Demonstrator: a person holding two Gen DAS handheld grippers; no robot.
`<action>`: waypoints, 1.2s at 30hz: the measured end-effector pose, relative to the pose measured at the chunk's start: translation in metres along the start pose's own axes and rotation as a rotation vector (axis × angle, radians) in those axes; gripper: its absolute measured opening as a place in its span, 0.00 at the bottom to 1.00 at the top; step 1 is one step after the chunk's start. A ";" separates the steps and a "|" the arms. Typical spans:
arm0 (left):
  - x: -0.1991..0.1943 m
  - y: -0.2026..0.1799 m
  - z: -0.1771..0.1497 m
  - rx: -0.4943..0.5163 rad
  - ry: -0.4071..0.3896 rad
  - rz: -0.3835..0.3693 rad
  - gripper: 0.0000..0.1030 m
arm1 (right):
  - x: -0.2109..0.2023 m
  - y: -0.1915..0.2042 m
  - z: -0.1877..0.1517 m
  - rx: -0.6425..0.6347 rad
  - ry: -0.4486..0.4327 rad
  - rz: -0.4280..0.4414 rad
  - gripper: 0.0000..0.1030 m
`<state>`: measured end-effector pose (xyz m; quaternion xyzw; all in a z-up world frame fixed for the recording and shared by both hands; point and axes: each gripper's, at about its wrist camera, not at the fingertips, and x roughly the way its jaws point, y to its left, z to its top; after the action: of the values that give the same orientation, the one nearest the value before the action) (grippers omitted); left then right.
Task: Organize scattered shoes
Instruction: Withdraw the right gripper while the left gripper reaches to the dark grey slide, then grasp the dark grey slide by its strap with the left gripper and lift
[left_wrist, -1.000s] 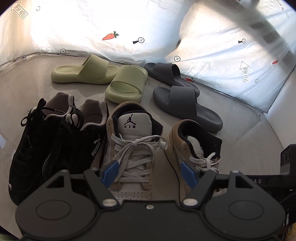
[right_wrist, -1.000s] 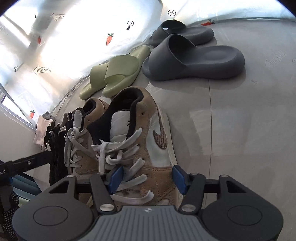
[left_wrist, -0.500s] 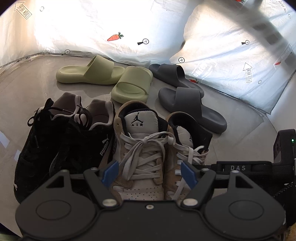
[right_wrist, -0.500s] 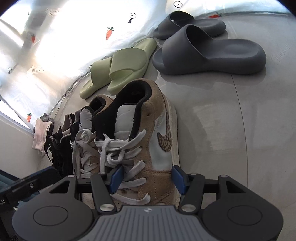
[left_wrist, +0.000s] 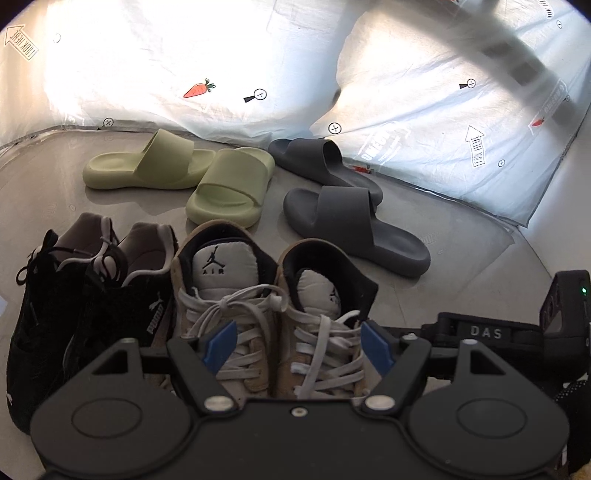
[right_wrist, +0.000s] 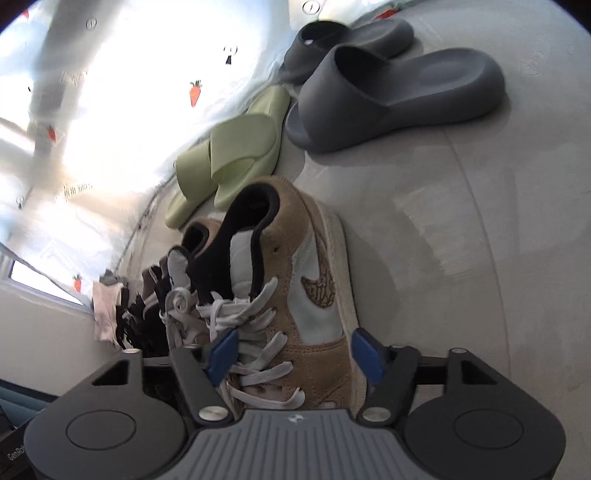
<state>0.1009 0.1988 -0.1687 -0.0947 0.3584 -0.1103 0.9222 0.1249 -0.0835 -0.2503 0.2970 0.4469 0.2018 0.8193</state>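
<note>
The right tool (right_wrist: 291, 350) stands spread astride the right tan sneaker (right_wrist: 295, 295), not visibly clamping. The shoe's long axis runs straight ahead of it, heel farthest. The left tool (left_wrist: 297, 345) hangs spread above both sneakers.

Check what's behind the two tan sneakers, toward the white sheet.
Behind the tan sneakers lie two green slides, splayed at an angle, and two dark grey slides, then the sheet. The floor just behind the sneaker heels is hidden by their collars.
</note>
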 end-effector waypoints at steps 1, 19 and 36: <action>0.004 -0.007 0.003 0.000 -0.005 -0.005 0.73 | -0.011 -0.004 0.001 -0.001 -0.034 -0.010 0.87; 0.166 -0.100 0.109 0.148 0.025 0.051 0.74 | -0.105 -0.121 0.076 0.111 -0.259 -0.078 0.87; 0.297 -0.073 0.147 0.278 0.281 -0.008 0.86 | -0.035 -0.136 0.139 0.119 -0.143 -0.053 0.87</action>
<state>0.4047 0.0622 -0.2331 0.0486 0.4647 -0.1747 0.8667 0.2345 -0.2476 -0.2602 0.3470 0.4061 0.1315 0.8351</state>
